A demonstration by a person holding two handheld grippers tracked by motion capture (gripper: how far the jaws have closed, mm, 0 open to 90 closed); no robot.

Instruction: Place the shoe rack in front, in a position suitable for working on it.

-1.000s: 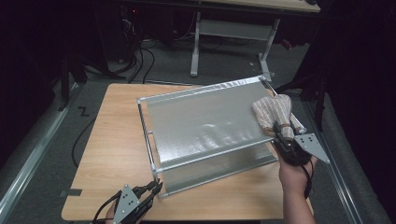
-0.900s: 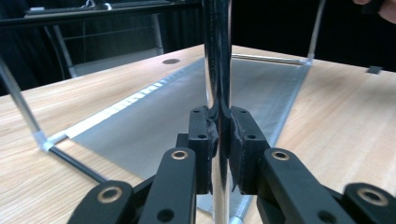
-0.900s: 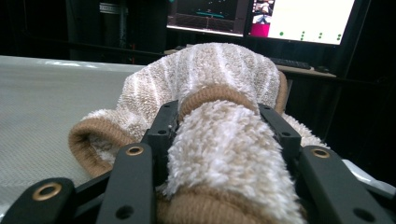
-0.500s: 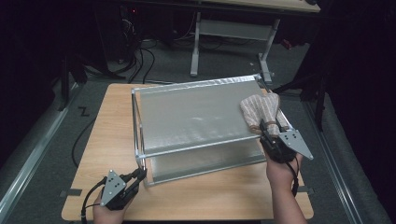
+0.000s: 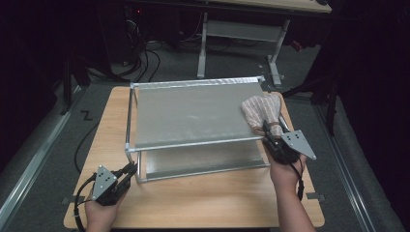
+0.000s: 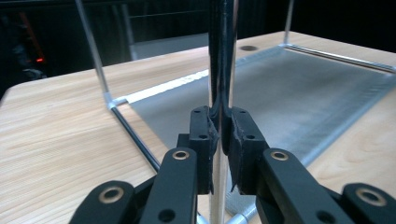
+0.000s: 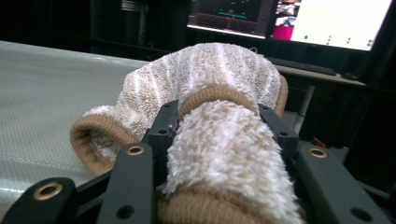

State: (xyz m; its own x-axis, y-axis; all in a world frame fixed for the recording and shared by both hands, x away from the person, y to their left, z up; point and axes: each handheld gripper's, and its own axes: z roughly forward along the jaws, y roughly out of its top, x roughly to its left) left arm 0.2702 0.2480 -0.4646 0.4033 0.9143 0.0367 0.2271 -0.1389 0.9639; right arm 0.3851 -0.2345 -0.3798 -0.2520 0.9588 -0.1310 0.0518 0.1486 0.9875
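Left gripper (image 5: 126, 173), lower left of high view: fingers (image 6: 201, 135) clamped tight on rack (image 5: 193, 113) corner post (image 6: 219, 70). Right gripper (image 5: 269, 134), right of centre: fingers (image 7: 161, 128) partly closed, gripping striped towel (image 5: 262, 112) lying on rack's top mesh, right edge. Rack stands mid-desk (image 5: 203, 203).

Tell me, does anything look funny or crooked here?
Nothing looks broken or spilled. The rack sits a bit askew on the table. The towel hangs over the rack's right edge, but the right gripper holds it.
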